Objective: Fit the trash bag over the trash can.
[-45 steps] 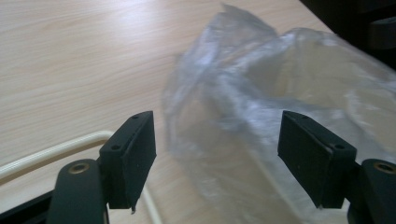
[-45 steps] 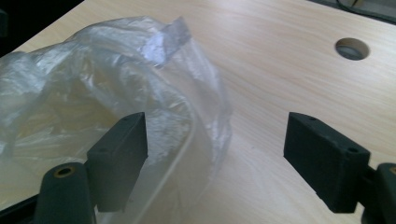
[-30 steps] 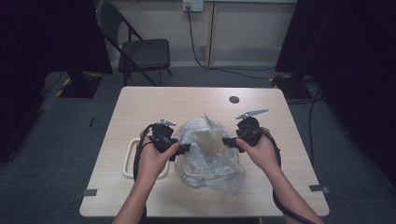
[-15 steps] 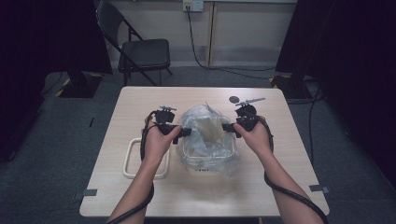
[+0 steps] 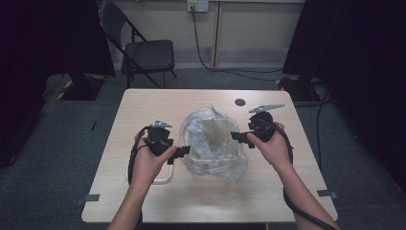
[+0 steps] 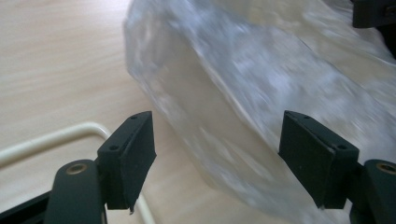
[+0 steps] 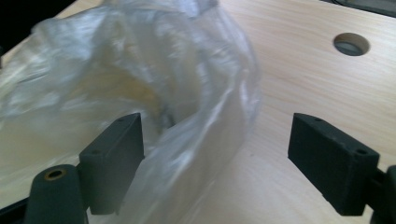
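So both grippers are flanking the clear bag (image 5: 213,143) sitting mid-table (image 5: 143,103), left gripper (image 5: 184,152) and right gripper (image 5: 235,136) each at one side of it, probably so the film can be worked from both edges at once. Both pairs of jaws have just been opening and are standing apart now, bag film lying loose between them, nothing pinched. Counting up: one bag, two grippers, one cream loop (image 5: 160,179) poking out by the left hand, one hole (image 5: 240,102) in the tabletop.
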